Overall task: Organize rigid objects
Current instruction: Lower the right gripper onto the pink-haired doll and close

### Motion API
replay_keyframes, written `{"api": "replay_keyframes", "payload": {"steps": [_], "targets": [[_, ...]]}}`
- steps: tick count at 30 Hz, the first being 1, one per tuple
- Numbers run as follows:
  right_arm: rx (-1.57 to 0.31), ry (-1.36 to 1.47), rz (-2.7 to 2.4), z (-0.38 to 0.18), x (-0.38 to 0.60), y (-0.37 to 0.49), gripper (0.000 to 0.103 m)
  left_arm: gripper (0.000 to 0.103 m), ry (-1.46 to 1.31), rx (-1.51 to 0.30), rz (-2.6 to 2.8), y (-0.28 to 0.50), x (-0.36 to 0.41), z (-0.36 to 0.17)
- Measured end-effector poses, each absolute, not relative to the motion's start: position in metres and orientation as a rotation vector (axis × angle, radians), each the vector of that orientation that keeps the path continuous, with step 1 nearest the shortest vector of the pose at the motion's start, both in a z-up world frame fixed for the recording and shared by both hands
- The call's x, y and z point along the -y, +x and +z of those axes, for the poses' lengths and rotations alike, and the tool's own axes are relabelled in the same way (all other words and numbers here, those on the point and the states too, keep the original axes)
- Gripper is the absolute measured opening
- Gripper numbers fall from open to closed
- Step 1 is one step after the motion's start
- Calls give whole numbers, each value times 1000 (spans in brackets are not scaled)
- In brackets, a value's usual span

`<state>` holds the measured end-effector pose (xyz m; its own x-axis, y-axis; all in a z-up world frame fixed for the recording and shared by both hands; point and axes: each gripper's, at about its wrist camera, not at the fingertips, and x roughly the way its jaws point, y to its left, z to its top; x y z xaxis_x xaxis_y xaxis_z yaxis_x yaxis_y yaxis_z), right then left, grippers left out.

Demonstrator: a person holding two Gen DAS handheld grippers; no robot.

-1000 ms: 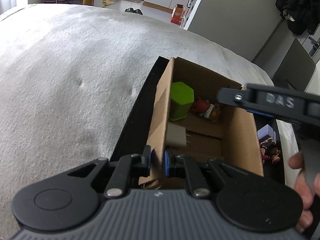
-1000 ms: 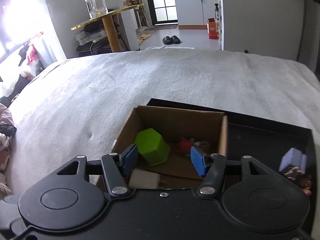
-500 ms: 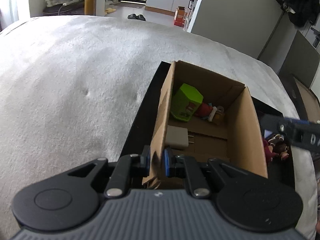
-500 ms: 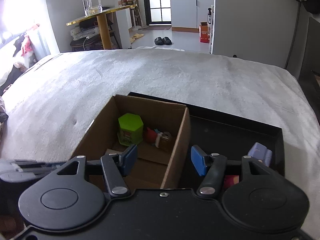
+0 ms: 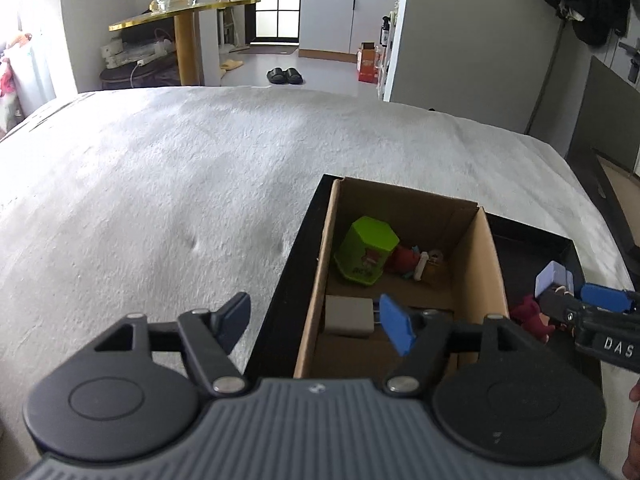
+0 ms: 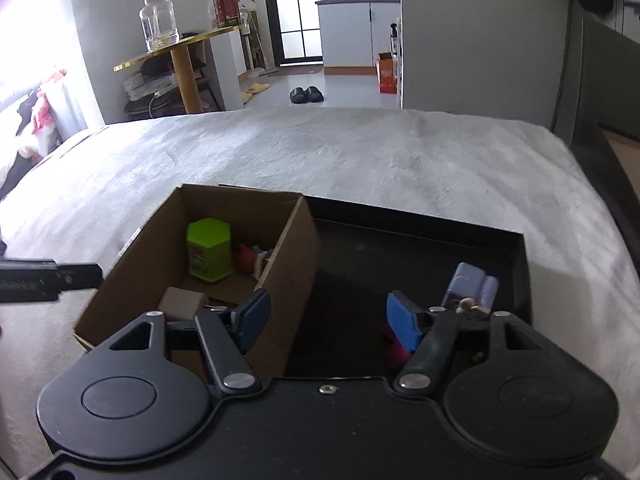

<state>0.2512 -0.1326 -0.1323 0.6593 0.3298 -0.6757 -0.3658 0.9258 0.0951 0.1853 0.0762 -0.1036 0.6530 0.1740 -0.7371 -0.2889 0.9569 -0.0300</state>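
Cardboard box (image 5: 404,268) sits free; both claws (image 5: 316,322) (image 6: 328,316) gape wide, empty.

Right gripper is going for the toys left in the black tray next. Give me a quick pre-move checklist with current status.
1. Right gripper open and empty: ok.
2. Left gripper open, off the cardboard box wall: ok.
3. Lilac toy and red plush visible in the black tray: ok.
4. Red plush clear in the right wrist view: not ok, mostly hidden behind a finger.
5. Room in the box beside the green hexagonal tin: ok.
6. Small figures by the lilac toy separable: cannot tell.
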Motion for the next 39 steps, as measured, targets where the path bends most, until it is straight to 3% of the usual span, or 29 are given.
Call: {"api": "replay_keyframes", "payload": {"steps": [10, 14, 21, 29, 33, 37, 38, 39], "targets": [[-794, -4, 379, -159, 162, 257, 68, 73, -97, -845, 243, 196, -40, -103], [-810, 17, 377, -170, 173, 262, 68, 82, -57, -860, 233, 201, -24, -105], [-831, 46, 364, -188, 186, 273, 68, 86, -23, -890, 248, 211, -8, -109], [-863, 58, 343, -213, 193, 288, 68, 87, -3, -903, 256, 217, -2, -112], [-884, 63, 345, -221, 194, 295, 75, 87, -2, -906, 262, 218, -3, -113], [-877, 46, 339, -227, 191, 295, 75, 87, -6, -915, 274, 217, -6, -116], [-870, 31, 343, -229, 189, 294, 68, 87, -10, -917, 279, 217, -8, -116], [-868, 9, 350, -229, 185, 295, 41, 87, -13, -917, 284, 216, -9, -115]]}}
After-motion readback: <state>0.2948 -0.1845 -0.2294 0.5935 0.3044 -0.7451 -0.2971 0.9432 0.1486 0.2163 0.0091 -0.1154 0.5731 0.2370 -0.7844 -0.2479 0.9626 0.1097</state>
